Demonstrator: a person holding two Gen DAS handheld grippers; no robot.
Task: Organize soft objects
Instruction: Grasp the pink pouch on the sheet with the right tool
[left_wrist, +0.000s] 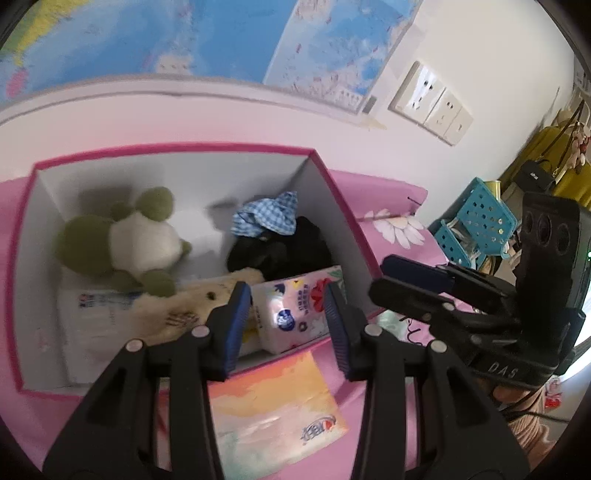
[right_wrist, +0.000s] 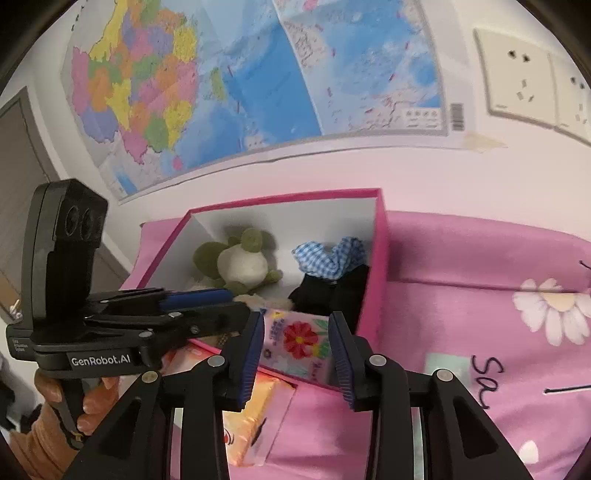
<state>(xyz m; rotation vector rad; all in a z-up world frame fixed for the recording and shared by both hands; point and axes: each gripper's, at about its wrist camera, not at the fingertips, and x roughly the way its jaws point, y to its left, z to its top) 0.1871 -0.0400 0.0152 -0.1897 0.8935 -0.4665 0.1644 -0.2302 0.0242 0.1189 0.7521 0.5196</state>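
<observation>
Floral pink tissue pack (left_wrist: 299, 314) lying in pink-rimmed white cardboard box (left_wrist: 354, 206) at near right corner. Left claw (left_wrist: 288, 325) and right claw (right_wrist: 295, 354) both released, hovering over pack.

Glossy plastic tissue pack (left_wrist: 295, 310), fuzzy plush frog (left_wrist: 125, 240)

Pink box (right_wrist: 382, 258), floral tissue pack (right_wrist: 295, 341) inside — seemingly untouched — right gripper (right_wrist: 295, 354) parted.

wall map (right_wrist: 258, 81), wall sockets (left_wrist: 430, 99), teal basket (left_wrist: 480, 218)
</observation>
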